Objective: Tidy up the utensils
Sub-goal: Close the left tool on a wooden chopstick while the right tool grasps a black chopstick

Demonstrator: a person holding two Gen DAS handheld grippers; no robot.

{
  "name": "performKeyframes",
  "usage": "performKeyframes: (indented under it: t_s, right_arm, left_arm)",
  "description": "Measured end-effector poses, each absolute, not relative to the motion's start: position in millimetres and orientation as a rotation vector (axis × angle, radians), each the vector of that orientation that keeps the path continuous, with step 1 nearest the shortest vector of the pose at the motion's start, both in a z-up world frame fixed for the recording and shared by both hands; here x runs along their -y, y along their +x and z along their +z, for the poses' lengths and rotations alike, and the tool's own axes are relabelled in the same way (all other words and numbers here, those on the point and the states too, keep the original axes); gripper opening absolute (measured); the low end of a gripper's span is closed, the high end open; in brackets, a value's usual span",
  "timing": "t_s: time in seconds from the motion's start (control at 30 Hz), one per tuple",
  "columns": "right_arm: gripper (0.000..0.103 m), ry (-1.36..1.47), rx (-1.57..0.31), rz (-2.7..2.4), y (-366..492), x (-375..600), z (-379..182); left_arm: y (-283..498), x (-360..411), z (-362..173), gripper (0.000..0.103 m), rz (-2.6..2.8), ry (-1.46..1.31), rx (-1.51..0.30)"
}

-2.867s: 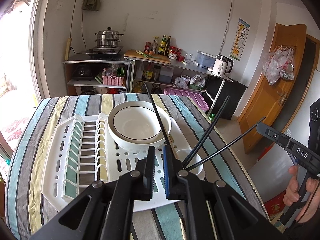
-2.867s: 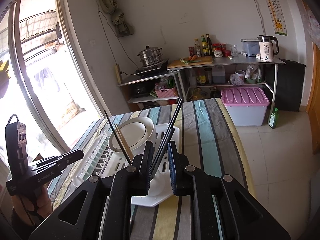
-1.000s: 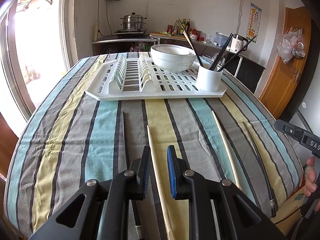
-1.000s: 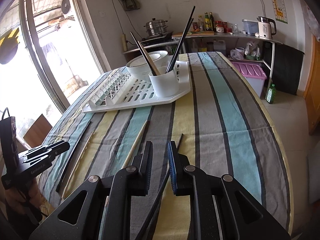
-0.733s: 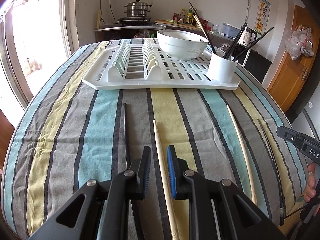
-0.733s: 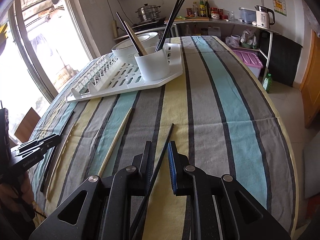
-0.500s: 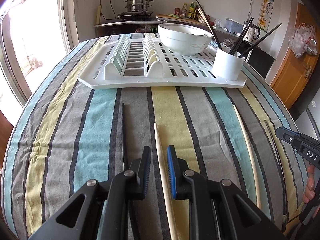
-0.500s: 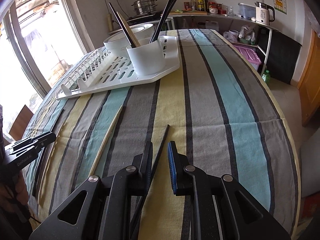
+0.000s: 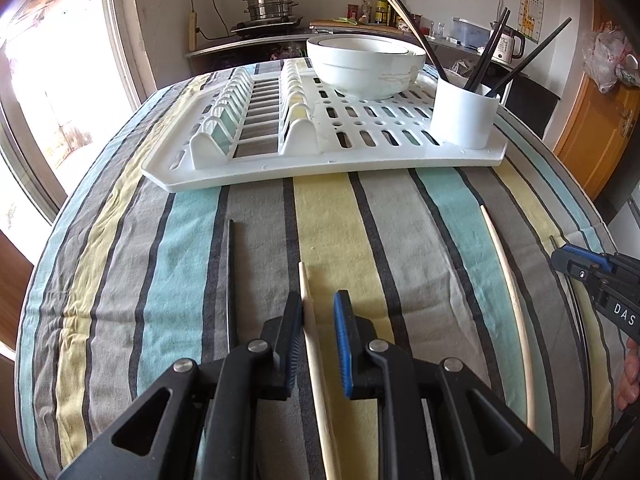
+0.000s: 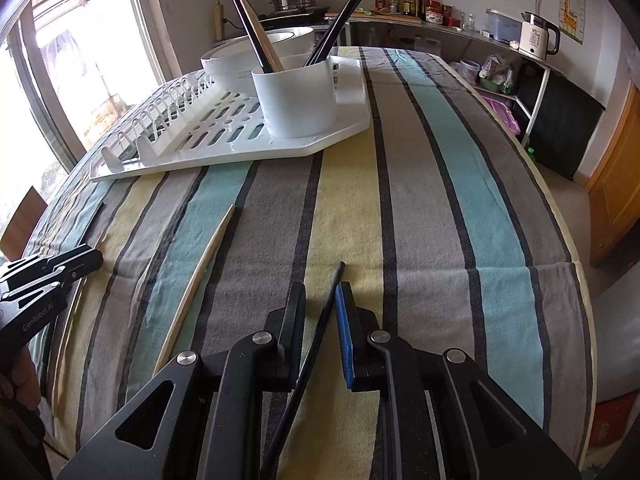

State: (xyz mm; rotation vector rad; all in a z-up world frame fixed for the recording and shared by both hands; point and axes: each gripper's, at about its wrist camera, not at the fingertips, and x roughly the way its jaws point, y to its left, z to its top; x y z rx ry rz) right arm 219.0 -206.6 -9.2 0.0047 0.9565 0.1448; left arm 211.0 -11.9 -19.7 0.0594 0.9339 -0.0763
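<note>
My left gripper straddles a wooden chopstick with jaws parted, my right gripper likewise over a black chopstick.

The left gripper sits low and reaches forward, its jaws parted by a narrow gap, one finger black and the other faced with a blue pad. The right gripper holds the same low, forward pose, its jaws likewise slightly apart. In the left wrist view, the right gripper enters from the right edge with bare fingers of the person's hand wrapped on its handle. In the right wrist view, the left gripper enters from the left edge.
</note>
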Motion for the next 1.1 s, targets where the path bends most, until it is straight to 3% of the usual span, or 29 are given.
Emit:
performKeyframes:
  t_s: [0.17,0.53,1.1]
  right_arm:
    - [0.007,-0.014,-0.96,0.147,221,204,-9]
    - [0.006,0.075,-0.901,0.229,212,213,9]
    - [0.005,0.163,-0.697,0.313,192,229,86]
  left_arm:
    - [214,16,-20,0.007,-0.074,0.073,-0.93]
    - [209,12,-7,0.006,-0.116,0.011,-0.904]
    - [182,12,84,0.006,-0.221,-0.039,-0.701]
